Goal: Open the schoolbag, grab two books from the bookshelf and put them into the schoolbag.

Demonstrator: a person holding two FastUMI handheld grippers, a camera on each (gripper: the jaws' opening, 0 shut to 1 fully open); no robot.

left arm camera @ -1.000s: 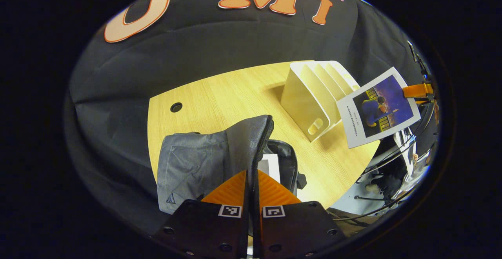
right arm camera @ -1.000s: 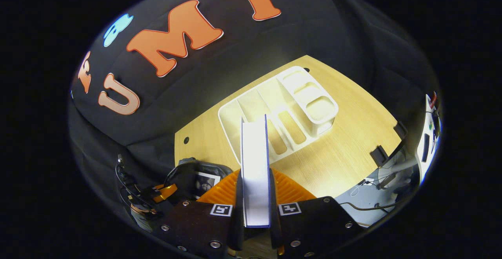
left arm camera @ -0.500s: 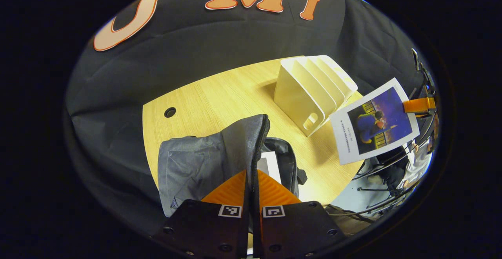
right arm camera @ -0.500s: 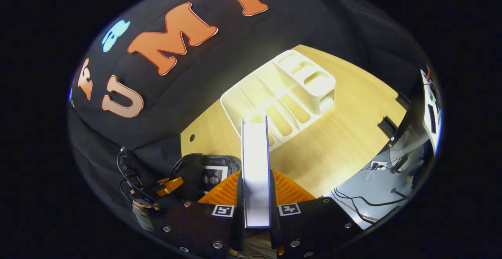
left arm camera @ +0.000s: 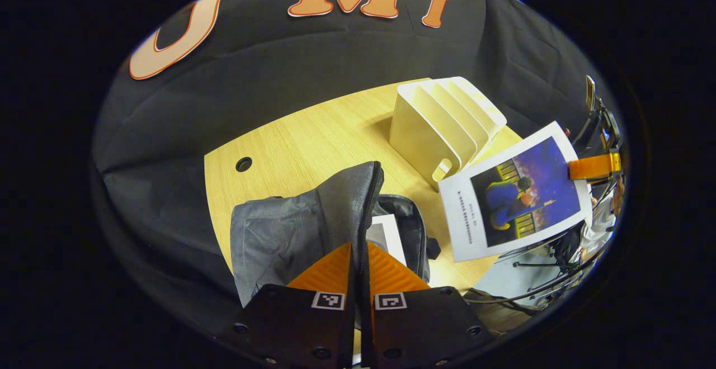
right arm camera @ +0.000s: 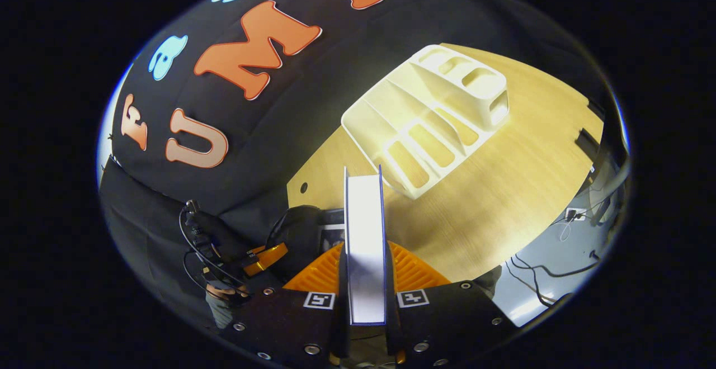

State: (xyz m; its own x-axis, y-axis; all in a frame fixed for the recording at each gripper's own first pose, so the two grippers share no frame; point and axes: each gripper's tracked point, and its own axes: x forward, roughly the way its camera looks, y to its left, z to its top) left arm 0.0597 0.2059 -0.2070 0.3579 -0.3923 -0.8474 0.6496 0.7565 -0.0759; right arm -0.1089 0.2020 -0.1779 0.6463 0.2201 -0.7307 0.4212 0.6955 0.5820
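Right gripper view: book [right arm camera: 364,235] between fingers [right arm camera: 411,268]

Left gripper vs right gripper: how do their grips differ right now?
The left gripper is pinched on the schoolbag flap's zipper edge, fingers almost touching; the right gripper is clamped on a book, fingers spread by its thickness. The flap is soft fabric held up; the book is rigid, carried above the table. Both are shut on something.
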